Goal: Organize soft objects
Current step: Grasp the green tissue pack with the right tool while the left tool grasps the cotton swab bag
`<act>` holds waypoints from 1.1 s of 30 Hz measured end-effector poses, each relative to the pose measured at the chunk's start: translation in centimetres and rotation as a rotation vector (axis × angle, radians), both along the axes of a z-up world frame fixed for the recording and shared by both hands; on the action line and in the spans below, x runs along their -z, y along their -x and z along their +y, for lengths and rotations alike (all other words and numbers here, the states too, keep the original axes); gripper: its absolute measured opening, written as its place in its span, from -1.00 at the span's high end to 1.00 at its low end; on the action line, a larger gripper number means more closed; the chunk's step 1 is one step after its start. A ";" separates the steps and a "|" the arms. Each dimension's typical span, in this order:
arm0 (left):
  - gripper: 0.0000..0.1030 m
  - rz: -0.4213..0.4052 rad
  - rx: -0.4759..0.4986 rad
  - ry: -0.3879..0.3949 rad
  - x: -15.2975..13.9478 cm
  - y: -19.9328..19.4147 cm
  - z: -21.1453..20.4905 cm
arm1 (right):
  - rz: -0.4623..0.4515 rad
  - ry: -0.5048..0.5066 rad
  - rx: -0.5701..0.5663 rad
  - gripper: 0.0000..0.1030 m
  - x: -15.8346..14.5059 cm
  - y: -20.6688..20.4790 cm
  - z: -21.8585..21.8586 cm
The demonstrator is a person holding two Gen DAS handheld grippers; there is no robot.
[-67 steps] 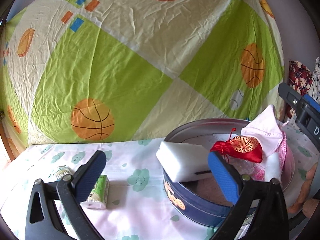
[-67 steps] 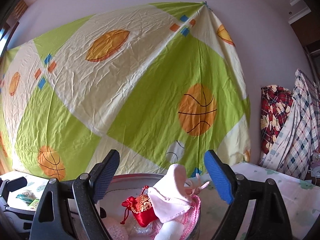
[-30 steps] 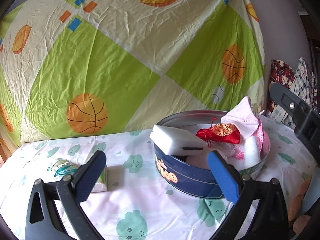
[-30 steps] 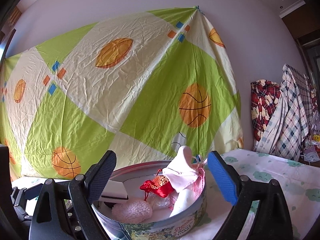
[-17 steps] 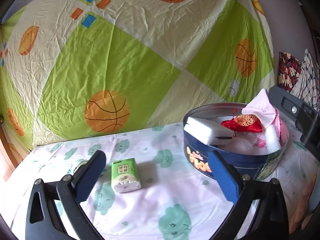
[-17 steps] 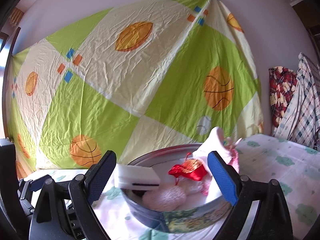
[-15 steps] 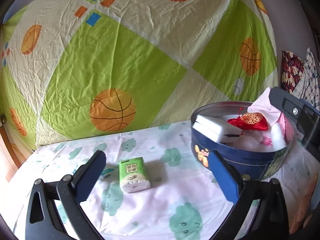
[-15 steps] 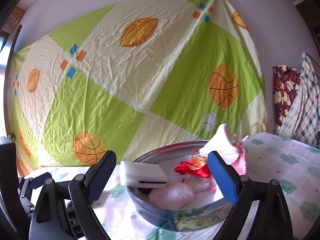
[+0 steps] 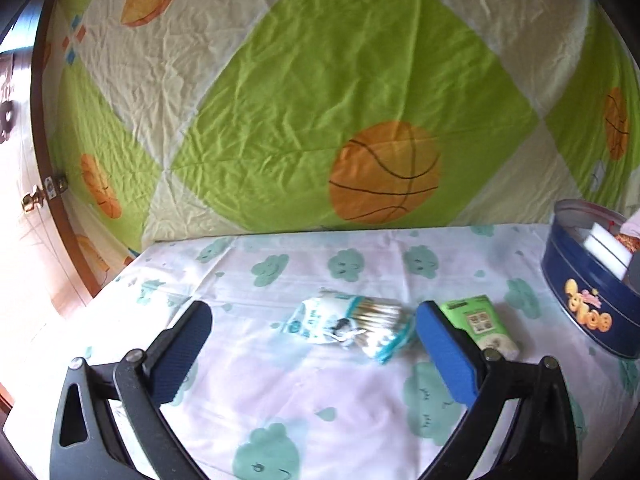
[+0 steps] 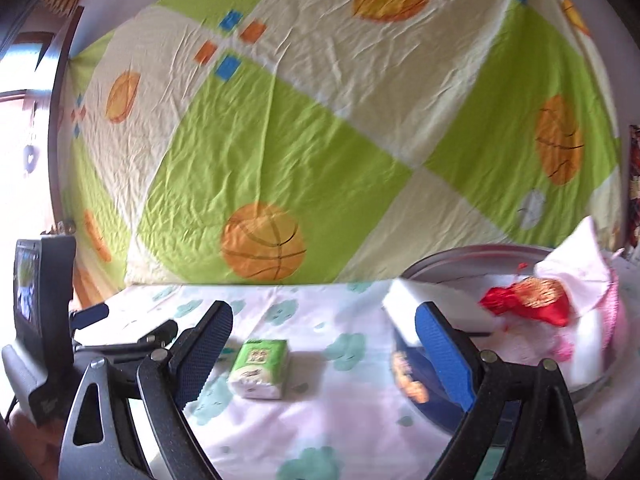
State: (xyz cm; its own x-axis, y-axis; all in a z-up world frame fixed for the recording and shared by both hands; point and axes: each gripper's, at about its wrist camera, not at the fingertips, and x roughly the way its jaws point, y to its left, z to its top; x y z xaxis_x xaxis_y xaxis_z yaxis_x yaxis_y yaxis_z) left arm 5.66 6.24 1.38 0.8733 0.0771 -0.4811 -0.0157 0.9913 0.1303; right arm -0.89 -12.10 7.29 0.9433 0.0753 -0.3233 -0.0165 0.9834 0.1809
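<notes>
My left gripper is open and empty, low over the table. A clear bag of cotton swabs lies between its fingers, a little ahead. A green tissue pack lies just right of the bag, partly behind the right finger. The blue round tin stands at the far right with a white sponge on its rim. My right gripper is open and empty. The tissue pack sits between its fingers. The tin holds the sponge, a red pouch, and a pink cloth.
The table wears a white cloth with green clouds. A green and cream basketball sheet hangs behind it. A wooden door frame is at the left. The left gripper's body shows at the left of the right wrist view.
Both grippers have swung left, away from the tin. The swab bag has come into the left view between the fingers. The tissue pack now lies between the right gripper's fingers.
</notes>
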 end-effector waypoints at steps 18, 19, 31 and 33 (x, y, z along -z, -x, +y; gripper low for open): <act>-1.00 0.141 -0.222 0.132 1.8 -4.9 9.7 | 0.542 0.059 -0.163 -0.63 6.0 -11.7 8.0; -1.00 0.147 -0.217 0.134 1.9 -5.0 9.7 | 0.569 0.071 -0.169 -0.37 6.4 -12.0 8.3; -1.00 0.205 -0.115 0.169 2.4 -5.1 7.2 | 0.395 -0.045 -0.136 0.00 3.6 -9.0 5.6; -1.00 0.227 -0.120 0.214 2.4 -5.4 6.4 | 0.334 -0.027 -0.103 0.00 2.7 -7.9 5.0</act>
